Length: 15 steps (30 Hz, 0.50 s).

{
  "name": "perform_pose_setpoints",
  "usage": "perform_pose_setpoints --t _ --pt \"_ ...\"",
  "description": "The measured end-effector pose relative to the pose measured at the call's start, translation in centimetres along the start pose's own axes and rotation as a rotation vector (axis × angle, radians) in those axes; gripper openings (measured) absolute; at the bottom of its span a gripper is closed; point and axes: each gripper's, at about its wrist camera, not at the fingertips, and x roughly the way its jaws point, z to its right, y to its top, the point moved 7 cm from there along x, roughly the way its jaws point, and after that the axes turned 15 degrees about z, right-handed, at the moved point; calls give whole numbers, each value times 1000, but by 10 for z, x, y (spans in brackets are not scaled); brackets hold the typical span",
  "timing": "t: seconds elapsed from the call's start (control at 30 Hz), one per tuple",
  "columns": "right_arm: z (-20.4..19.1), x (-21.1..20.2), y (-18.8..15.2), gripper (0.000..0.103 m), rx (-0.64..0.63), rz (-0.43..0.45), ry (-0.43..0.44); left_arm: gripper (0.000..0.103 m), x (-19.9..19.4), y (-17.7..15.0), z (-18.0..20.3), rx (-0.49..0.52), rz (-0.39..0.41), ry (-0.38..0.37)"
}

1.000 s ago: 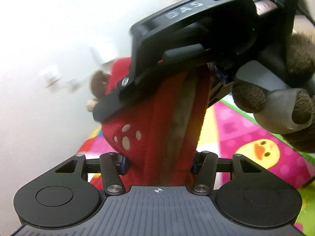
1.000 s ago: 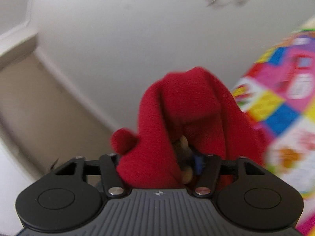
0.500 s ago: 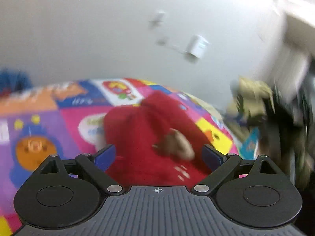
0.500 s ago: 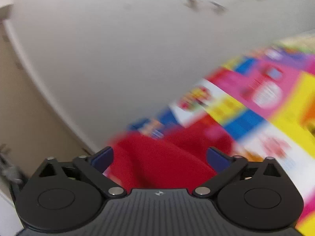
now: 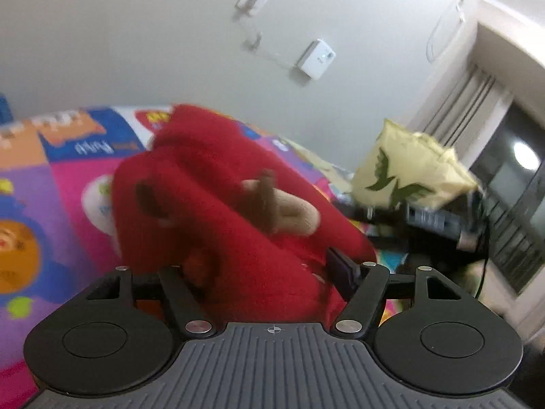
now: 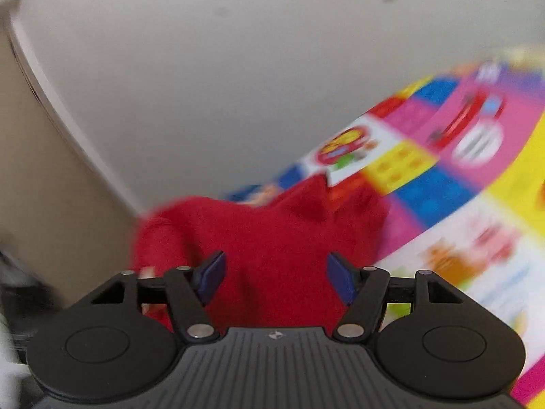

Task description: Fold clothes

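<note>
Left wrist view looks along the left gripper [image 5: 265, 269] at a red fleece garment [image 5: 218, 211] bunched in a heap on a colourful play mat [image 5: 51, 177]. The garment is the landmark for everything else. Its near edge rises between the two fingers: the right finger's dark blue pad [image 5: 342, 272] stands just beside the cloth's right flank, while the left finger is hidden behind the fabric. The jaws are closing with the red cloth between them, but whether the pads already press on it cannot be told. On top of the garment lies a tan and brown plush piece [image 5: 282, 208], stubby and sticking out to the right, and a darker brown patch [image 5: 146, 197] shows on the garment's left fold. To the right of the garment, past its edge, a pale yellow cushion [image 5: 408, 173] with a green leaf print sits above dark equipment [image 5: 432, 221]. Behind the garment a white wall [image 5: 153, 41] carries a small white box [image 5: 316, 58] with a cord.

Right wrist view is blurred. The right gripper [image 6: 276, 274] points at the same red garment [image 6: 259, 238], which fills the gap between both blue pads [image 6: 213, 274]. These jaws are closing too; a sliver of space seems to remain at each pad, so no firm pinch shows. The play mat [image 6: 425, 177] spreads to the right of the garment, and a beige surface [image 6: 41, 177] stands to its left.
</note>
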Motion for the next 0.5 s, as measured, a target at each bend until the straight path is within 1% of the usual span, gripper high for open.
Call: perform_pose_setpoints --t 0.03,0.07,0.1,0.13,0.17,0.2,0.23,0.27,0.3,0.33,0.37,0.4,0.43,0.47,0.5 --pt "-3 -4 -1 67 -55 23 -16 72 -4 -2 -5 37 3 54" --pt "-5 -7 -2 67 -110 47 -33 75 -9 -4 -9 73 7 109" --pt "-8 -11 -2 69 -165 71 -49 81 -14 -6 -14 110 10 163" --pt "-11 -15 -3 75 -221 94 -65 86 -19 -7 -18 146 13 217" --pt "-17 -17 -8 82 -233 85 -28 93 -27 -7 -23 136 20 239" --pt "-24 -19 -13 86 -244 75 9 93 -31 -7 -28 99 26 233" --pt "-30 -21 -18 94 -256 65 46 93 -32 -4 -32 46 35 213" --pt "-36 -23 -23 95 -268 55 83 93 -34 -2 -37 -7 44 192" --pt "-39 -20 -30 95 -311 43 58 93 -32 1 -38 -45 55 176" --pt "-42 -16 -36 78 -355 31 34 93 -26 4 -39 -59 60 172" --pt "-44 -12 -42 46 -399 18 9 91 -19 6 -39 -72 64 168" --pt "-40 -6 -40 38 -367 -3 13 83 -15 5 -38 -68 67 173" --pt "-35 -1 -37 36 -335 -24 17 76 -11 4 -37 -60 64 170" --pt "-37 2 -28 36 -328 -8 12 63 -7 2 -35 -53 62 168" --pt "-40 2 -18 36 -355 18 3 55 -6 2 -33 -44 65 163"
